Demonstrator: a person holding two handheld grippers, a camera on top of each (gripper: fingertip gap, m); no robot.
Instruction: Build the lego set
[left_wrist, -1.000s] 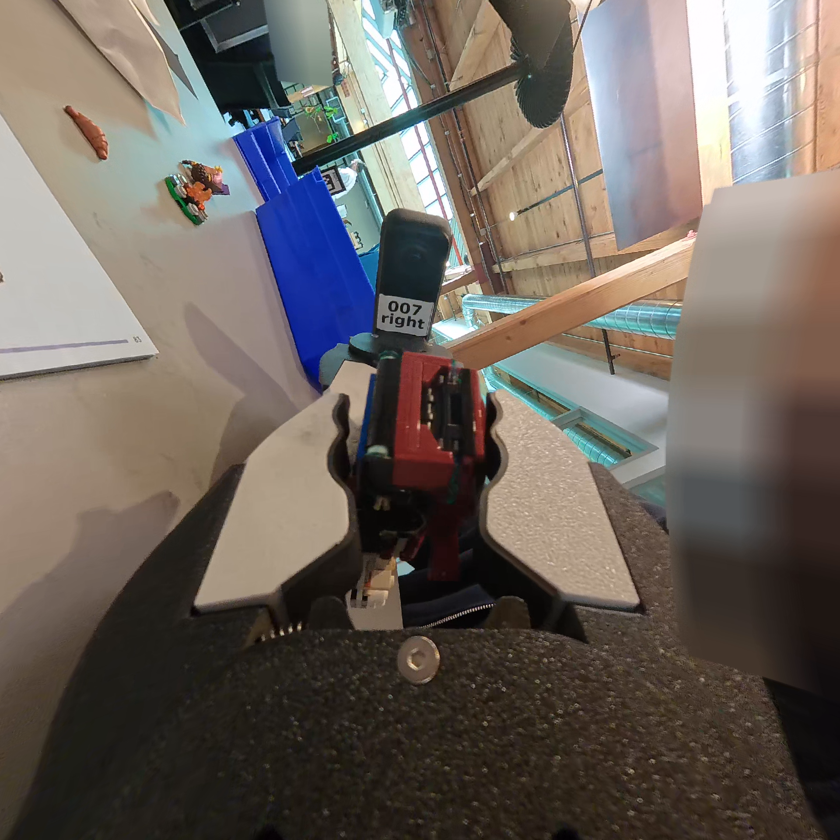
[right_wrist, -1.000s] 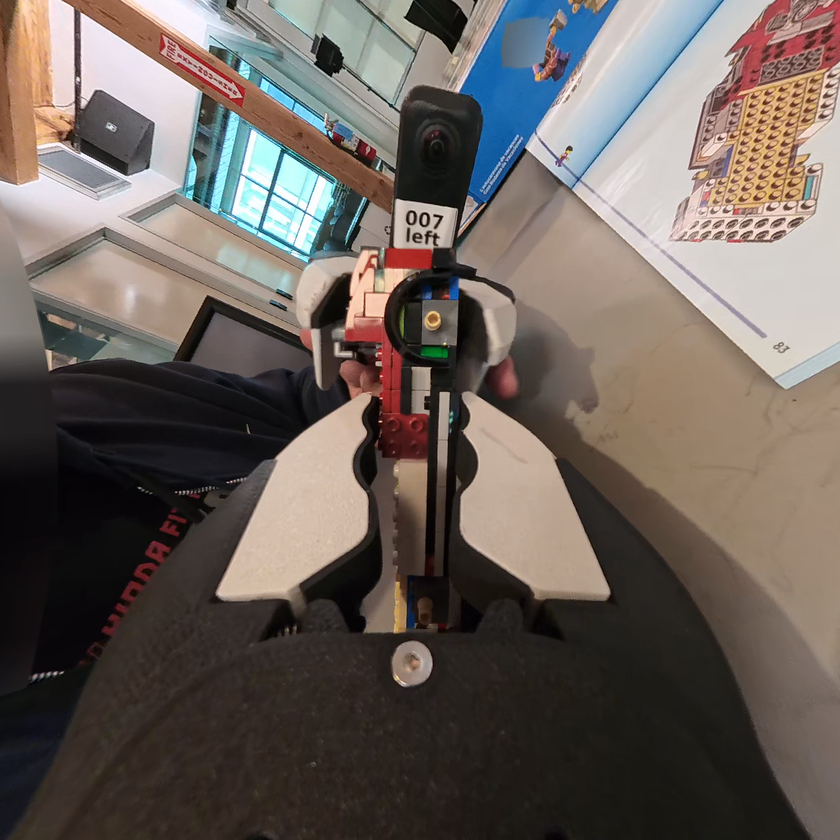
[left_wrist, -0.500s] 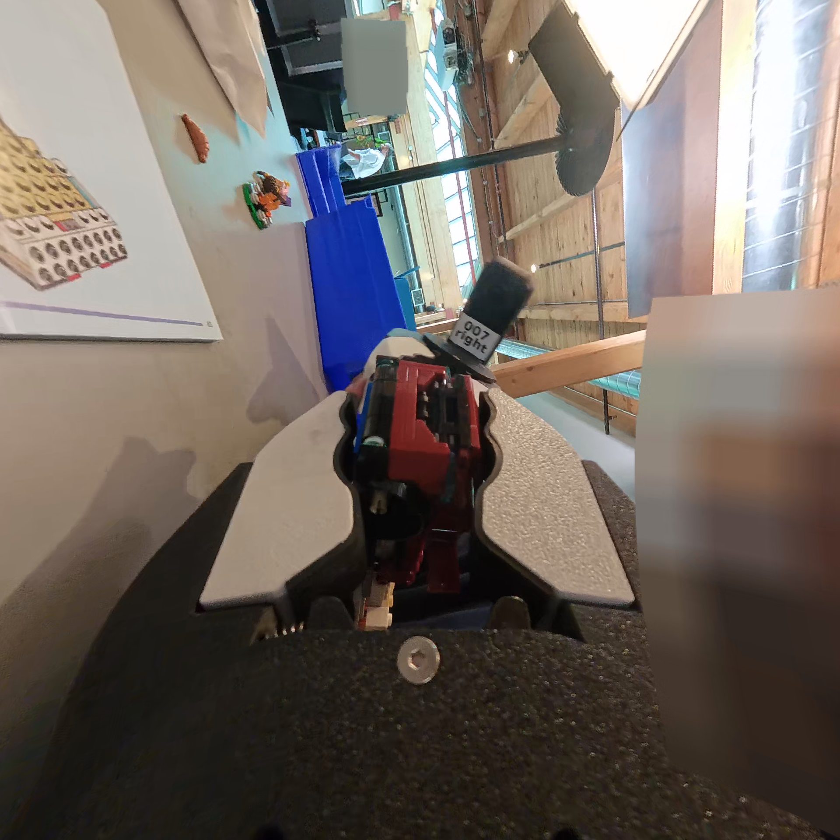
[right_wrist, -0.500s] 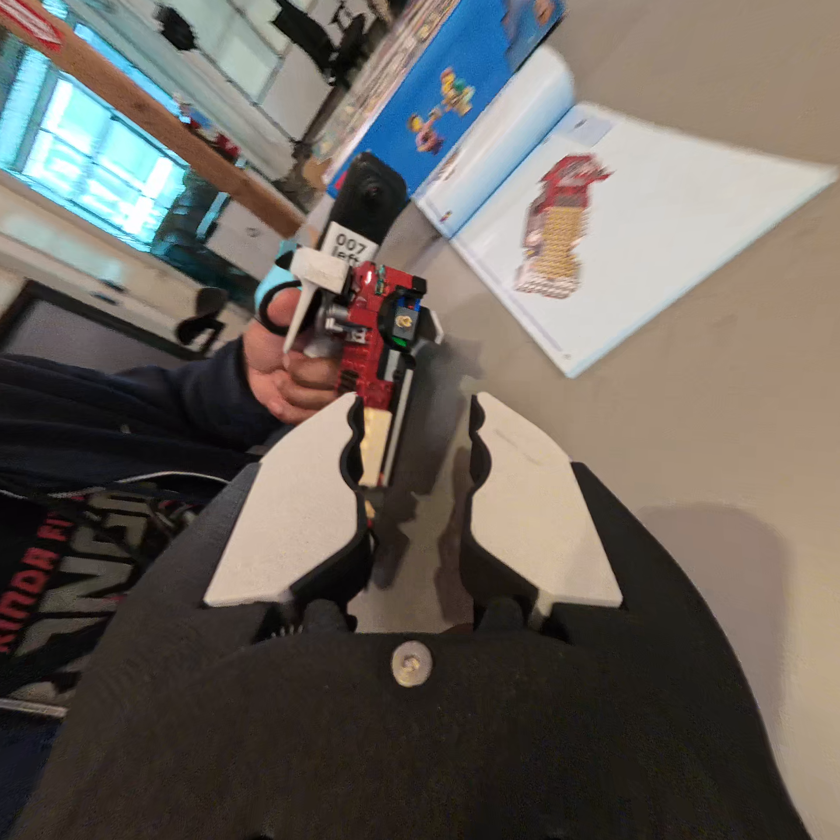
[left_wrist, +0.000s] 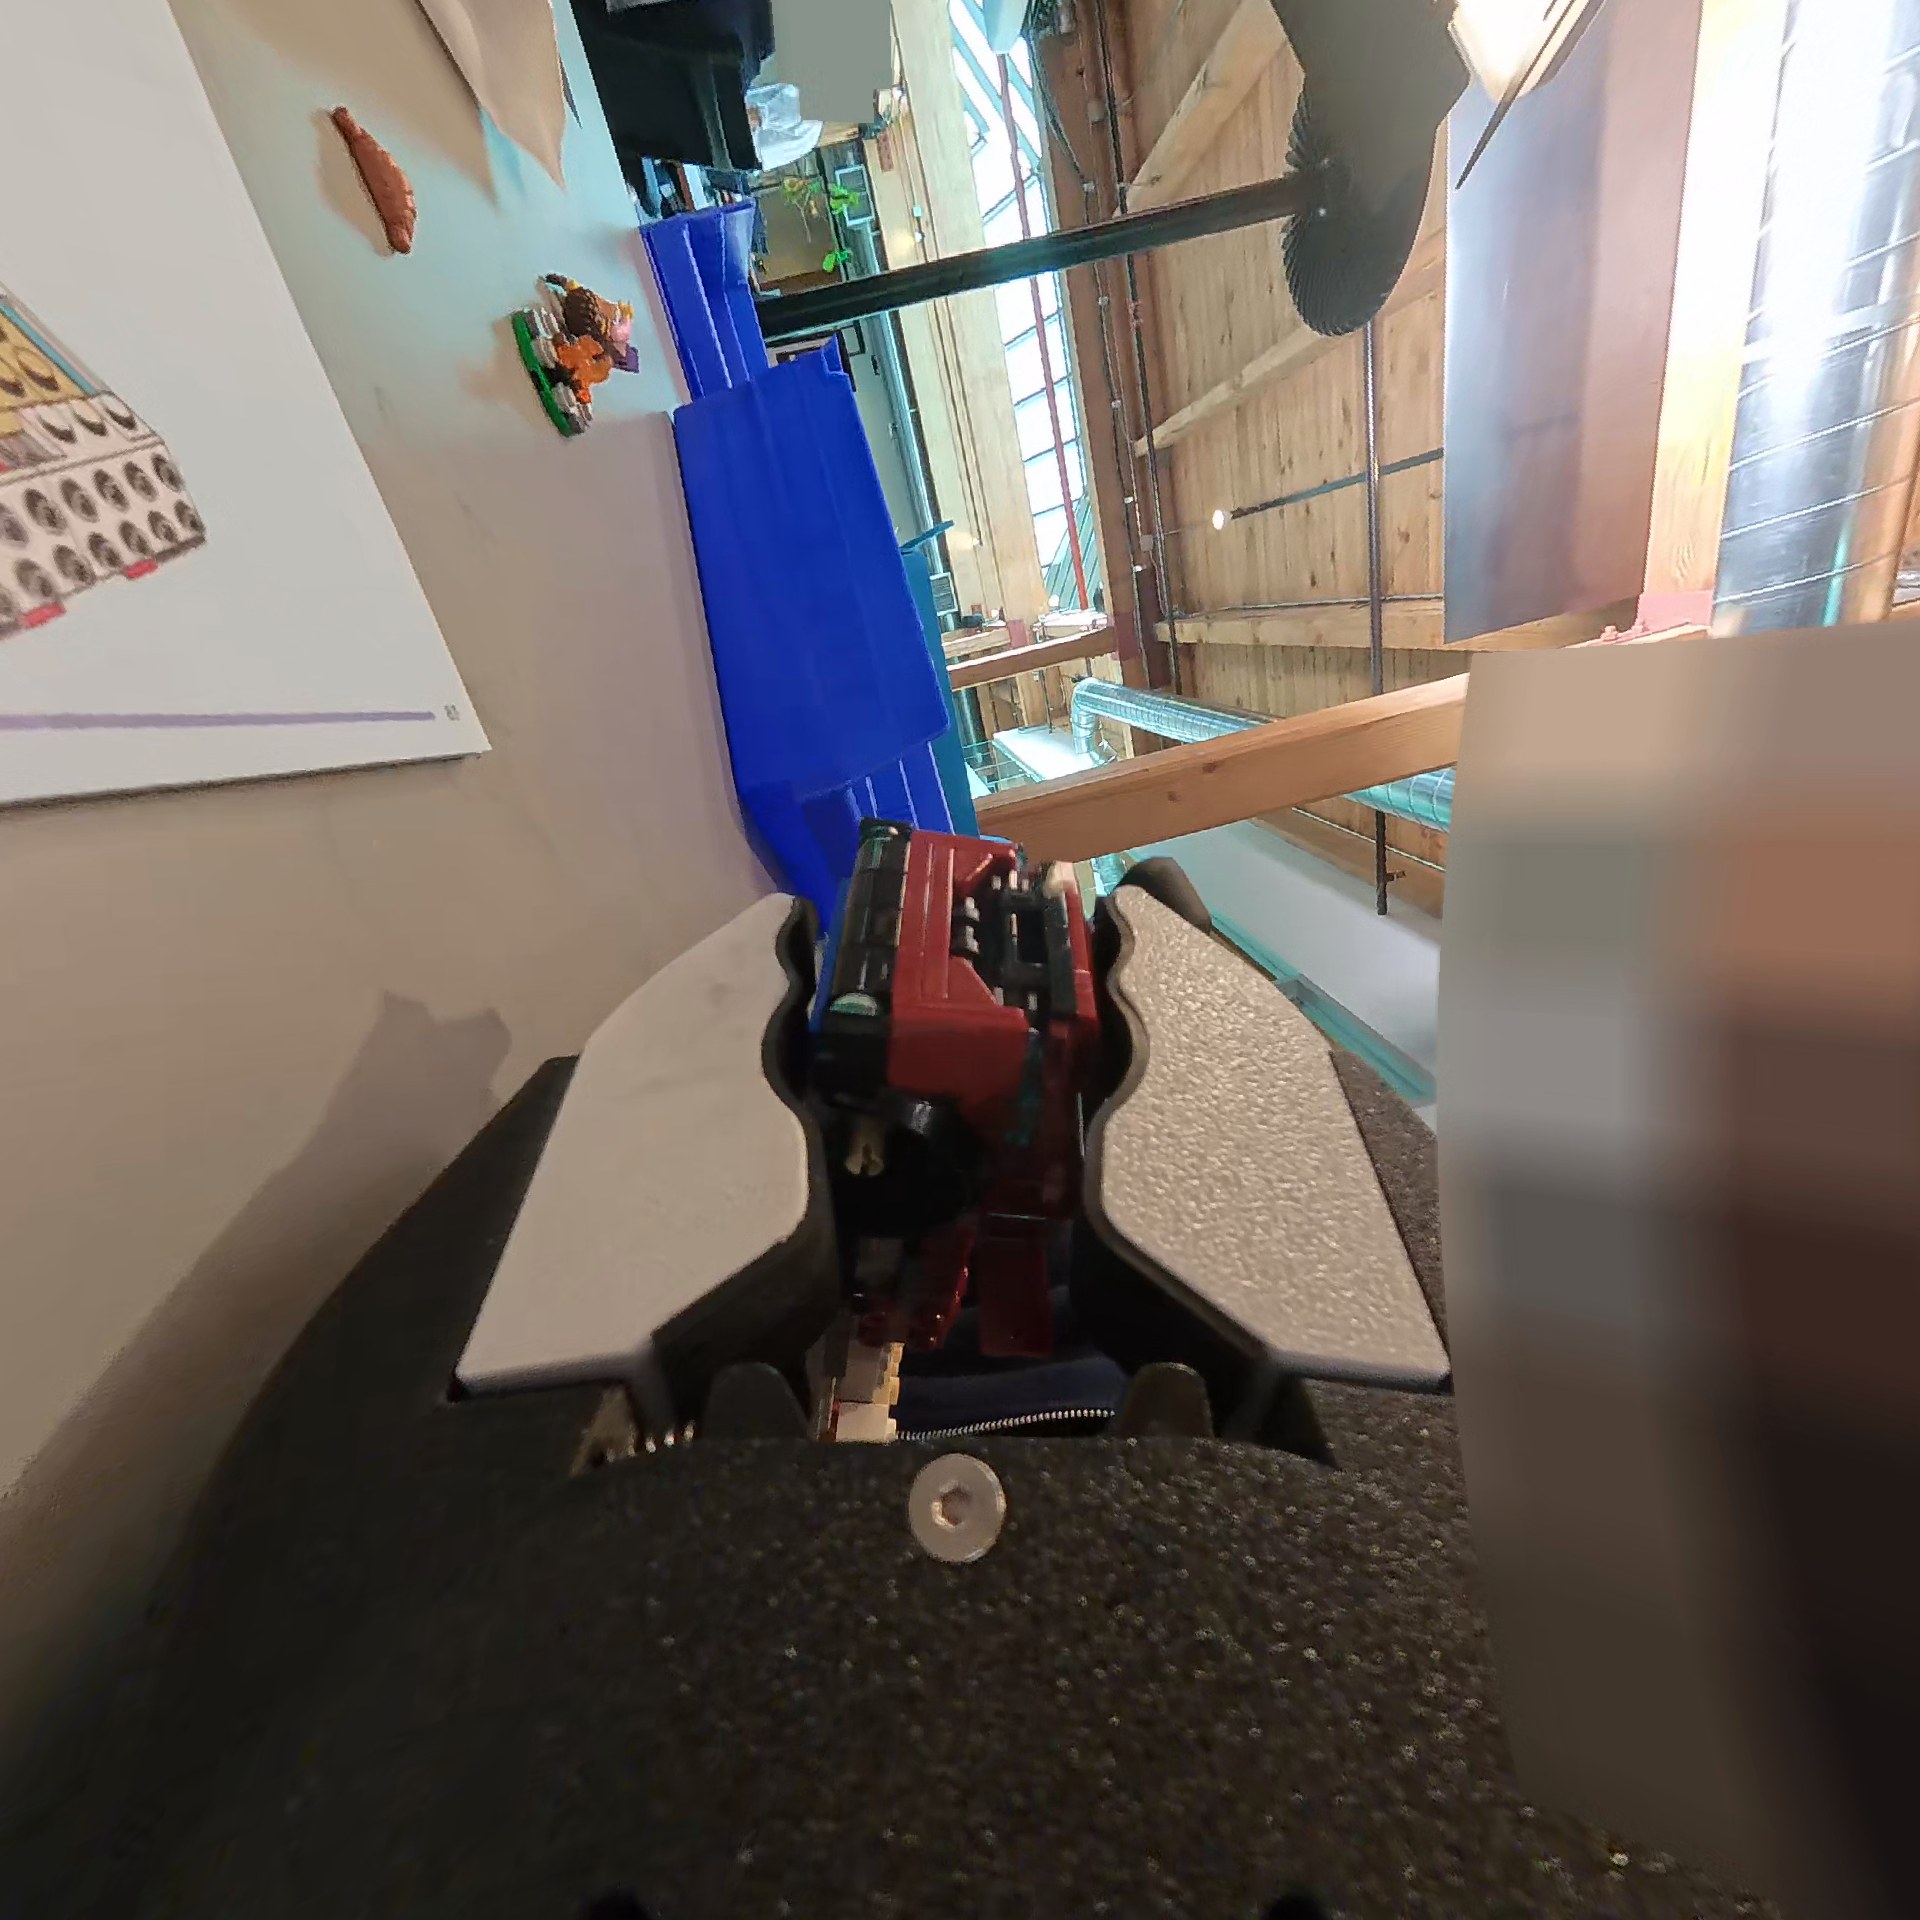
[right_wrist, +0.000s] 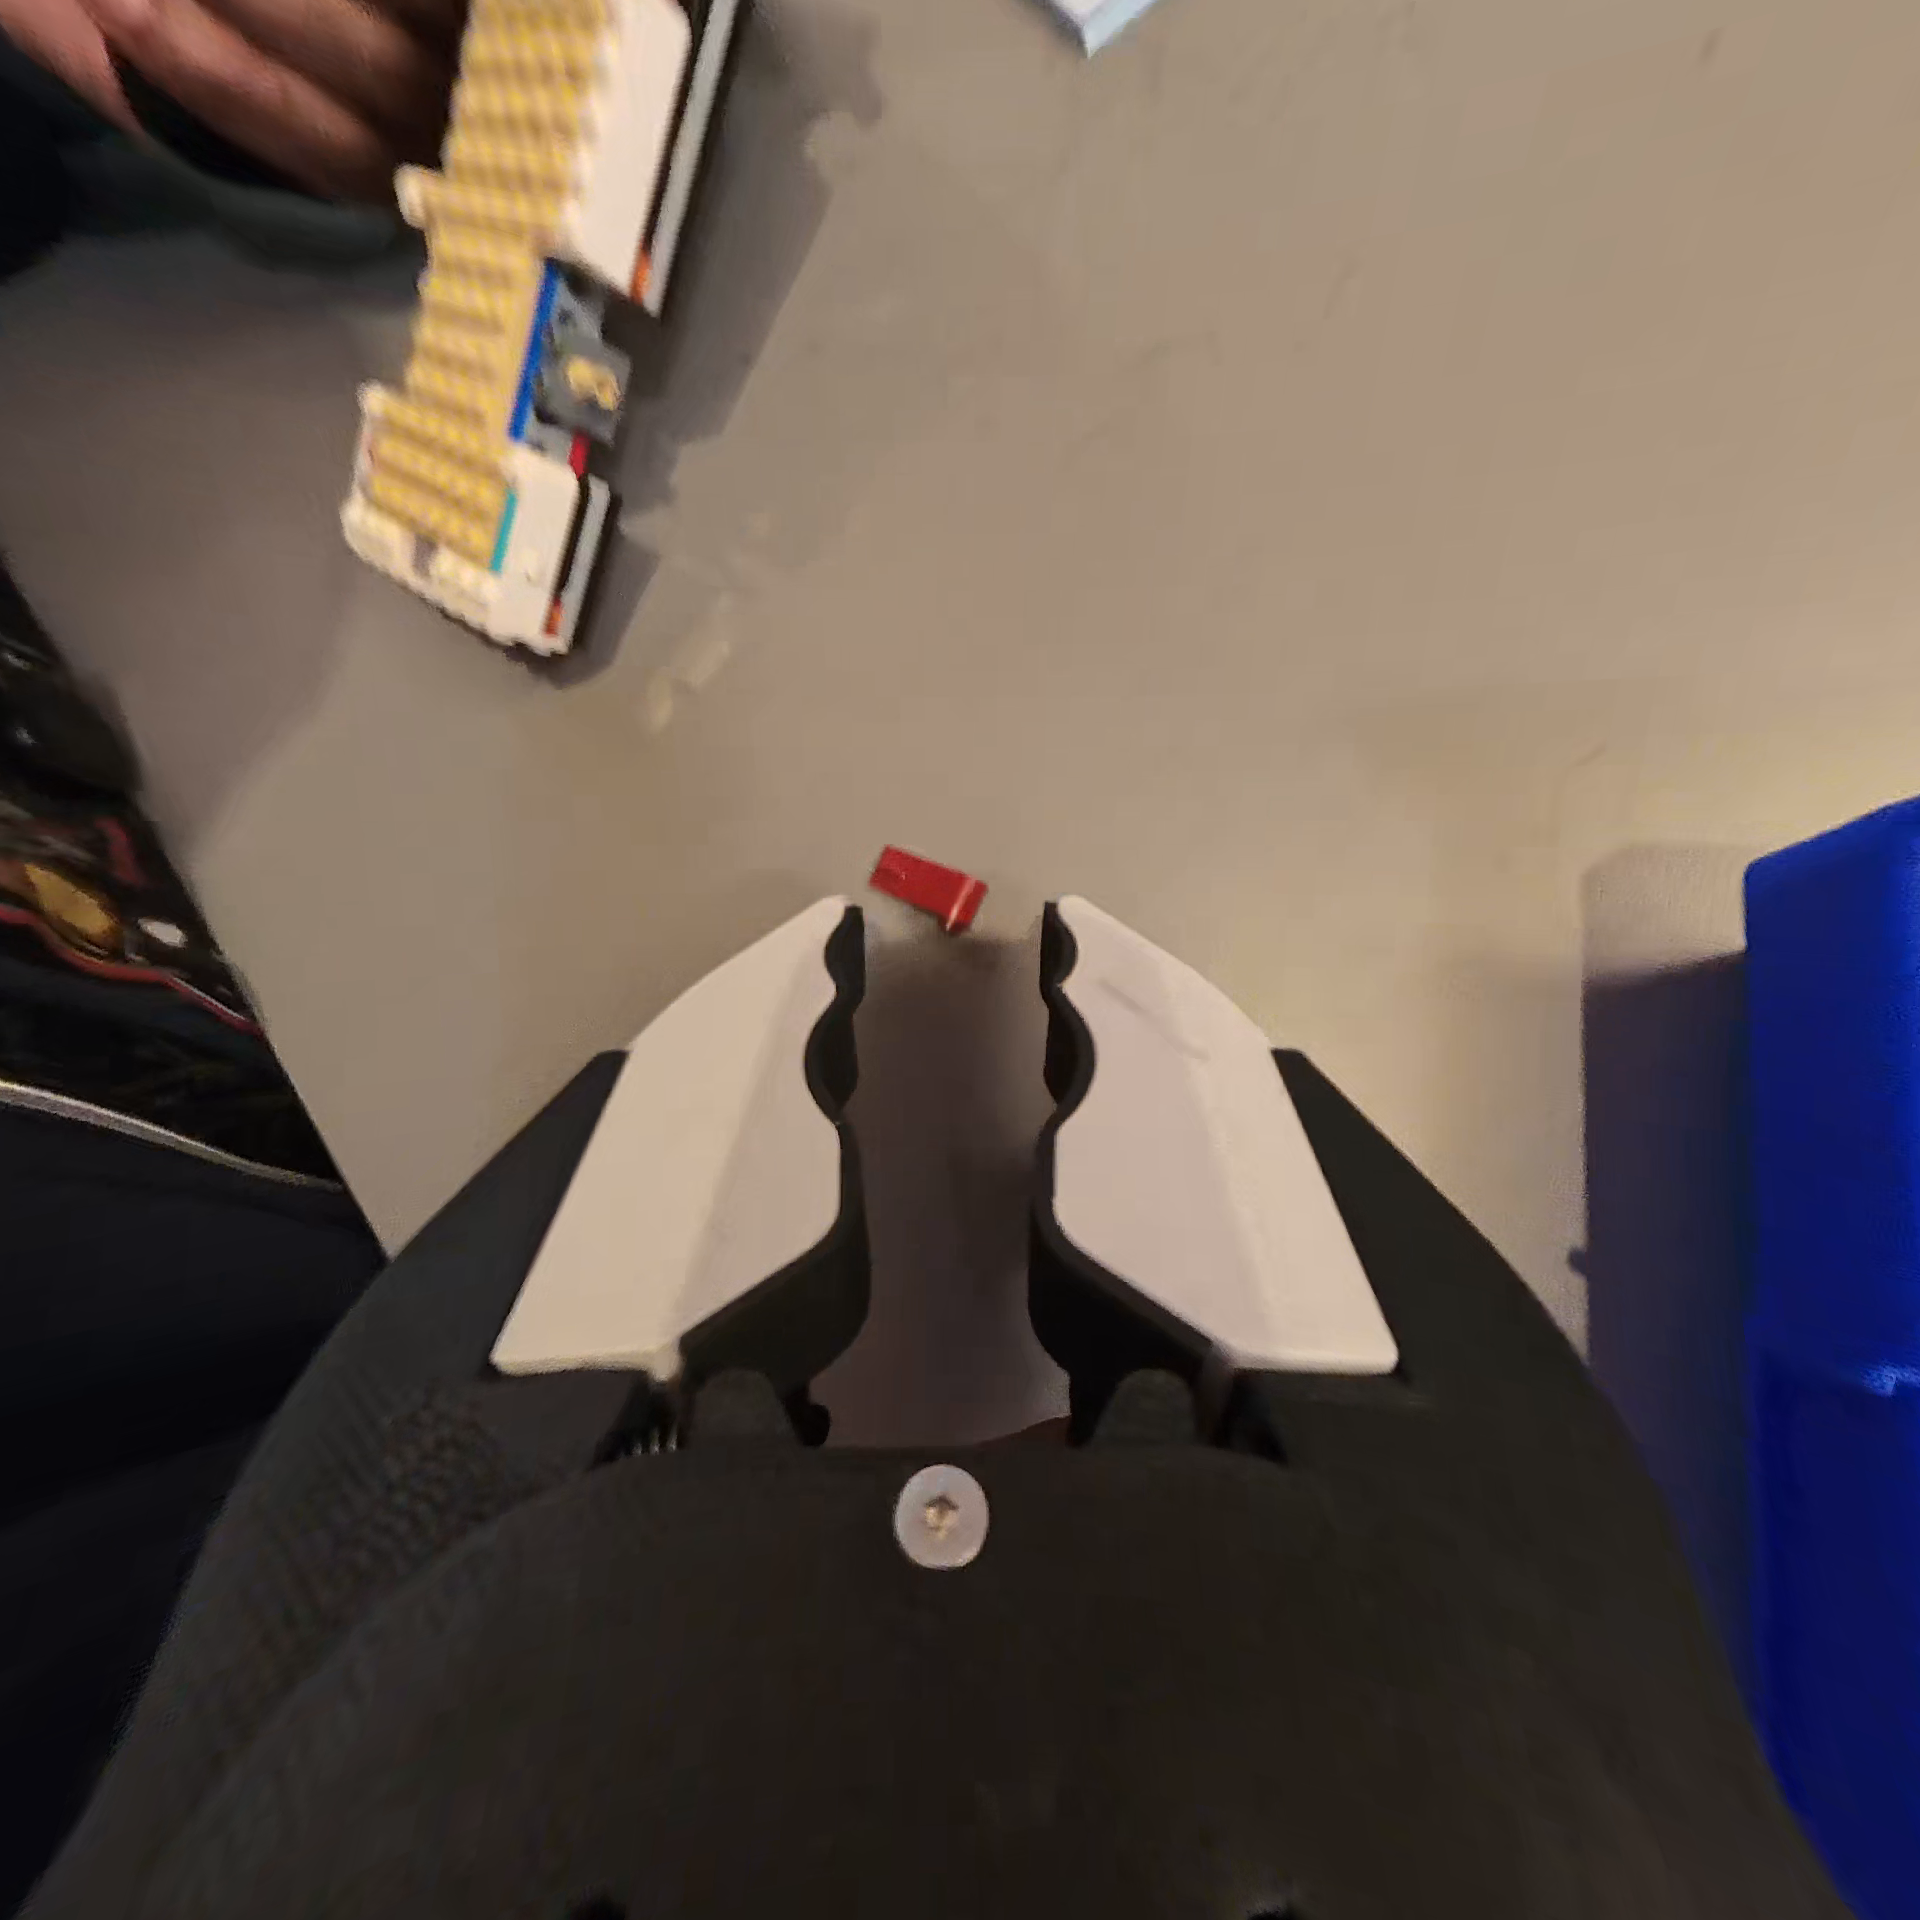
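Observation:
My left gripper (left_wrist: 956, 914) is shut on a red and black brick model (left_wrist: 956, 997) and holds it in the air beside the table. The right wrist view shows the model's tan studded and white side (right_wrist: 499, 343) at the upper left, with a hand (right_wrist: 208, 83) behind it. My right gripper (right_wrist: 951, 914) is open and empty, pointing down at the grey table (right_wrist: 1247, 520). A small red brick (right_wrist: 928, 881) lies on the table just beyond its fingertips (right_wrist: 821, 935), touching neither of them.
A blue bin (right_wrist: 1829, 1247) stands at the right in the right wrist view; it also shows in the left wrist view (left_wrist: 800, 582). An open instruction booklet (left_wrist: 208, 520), a small brick figure (left_wrist: 571, 348) and a brown piece (left_wrist: 376, 177) lie on the table. My hands' fingertips stand some 20 cm from each other.
My right gripper let go of the model, opened, drew away and swung down over the small red brick on the table. My left gripper kept its hold on the model.

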